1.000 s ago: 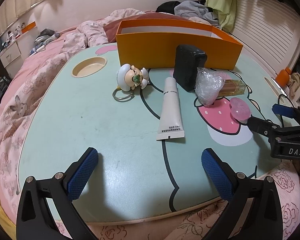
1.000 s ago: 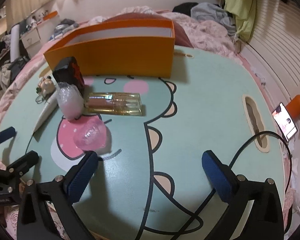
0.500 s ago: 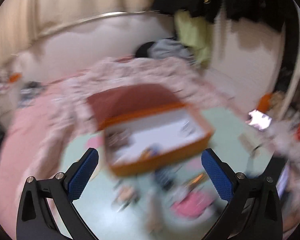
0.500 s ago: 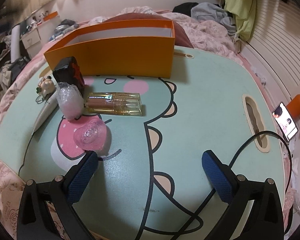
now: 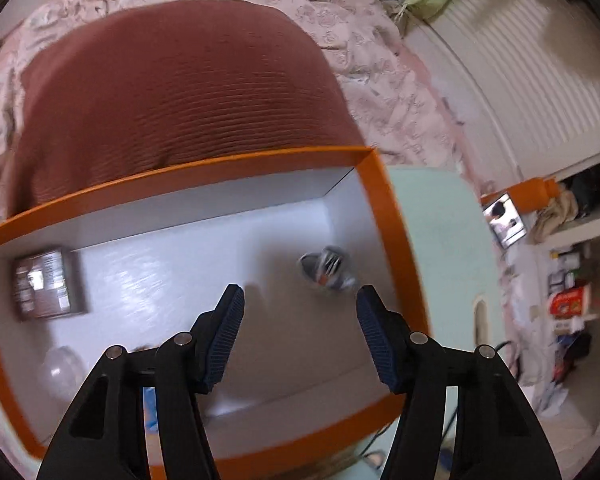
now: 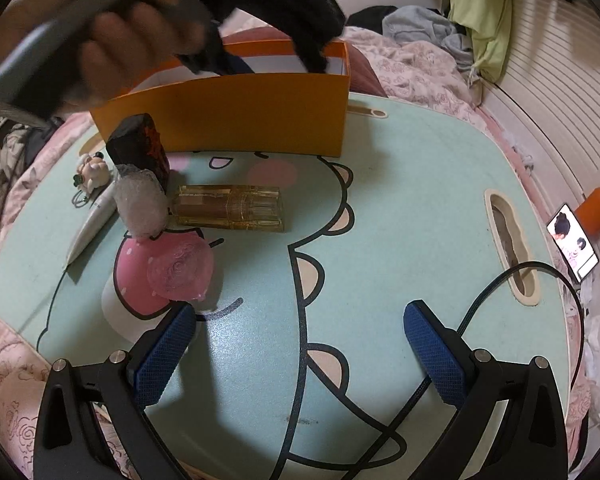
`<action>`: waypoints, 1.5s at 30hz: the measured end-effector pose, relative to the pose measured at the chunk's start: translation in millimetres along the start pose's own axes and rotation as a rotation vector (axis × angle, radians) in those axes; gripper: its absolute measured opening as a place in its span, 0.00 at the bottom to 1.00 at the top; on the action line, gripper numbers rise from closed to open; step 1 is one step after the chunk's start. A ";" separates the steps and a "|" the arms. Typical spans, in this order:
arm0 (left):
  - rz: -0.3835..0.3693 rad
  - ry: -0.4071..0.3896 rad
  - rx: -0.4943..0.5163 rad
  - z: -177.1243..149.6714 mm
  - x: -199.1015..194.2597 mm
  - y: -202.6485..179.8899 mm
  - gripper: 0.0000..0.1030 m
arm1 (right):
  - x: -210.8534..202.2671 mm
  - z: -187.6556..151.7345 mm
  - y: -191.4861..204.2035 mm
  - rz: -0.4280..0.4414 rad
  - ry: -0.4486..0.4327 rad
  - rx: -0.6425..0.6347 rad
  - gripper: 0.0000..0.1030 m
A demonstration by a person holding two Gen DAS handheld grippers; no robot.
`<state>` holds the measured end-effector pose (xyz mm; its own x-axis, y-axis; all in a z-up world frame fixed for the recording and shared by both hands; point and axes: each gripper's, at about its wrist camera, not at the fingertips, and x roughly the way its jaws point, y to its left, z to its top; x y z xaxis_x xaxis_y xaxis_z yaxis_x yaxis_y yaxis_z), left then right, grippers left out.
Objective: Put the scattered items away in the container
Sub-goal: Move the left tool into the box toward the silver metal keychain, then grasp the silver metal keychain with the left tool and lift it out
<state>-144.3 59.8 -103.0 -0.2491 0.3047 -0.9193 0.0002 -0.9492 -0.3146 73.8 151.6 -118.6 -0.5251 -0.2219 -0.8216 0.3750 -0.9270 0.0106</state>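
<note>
left tool (image 5: pixel 300 332) above orange box (image 5: pixel 396 240), jaws closing, seemingly empty

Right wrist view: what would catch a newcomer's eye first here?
The orange box at the table's far edge, with a hand holding the left gripper over it. Then the clutter before it: black box, gold bottle, pink dish.

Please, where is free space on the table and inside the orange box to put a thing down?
In the orange box, the white floor is bare between the brown packet and the small grey item. On the table, the area between the gold bottle and the slot is free. The left side is crowded.
</note>
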 end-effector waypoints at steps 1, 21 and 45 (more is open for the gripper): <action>-0.018 -0.009 -0.013 2.3 1.1 -0.4 0.57 | 0.0 -0.1 -0.2 0.001 -0.001 0.000 1.00; 0.223 -0.198 0.085 -13.6 -41.1 32.2 0.27 | -0.5 1.5 0.6 0.003 0.002 0.004 1.00; 0.302 -0.452 0.029 -218.4 -116.9 69.1 0.27 | 0.4 3.2 4.4 -0.004 0.006 0.003 1.00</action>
<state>96.3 -24.2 -68.9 -0.6334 -0.0397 -0.7728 0.1108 -0.9930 -0.0399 72.9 146.5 -117.0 -0.5225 -0.2161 -0.8248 0.3704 -0.9288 0.0088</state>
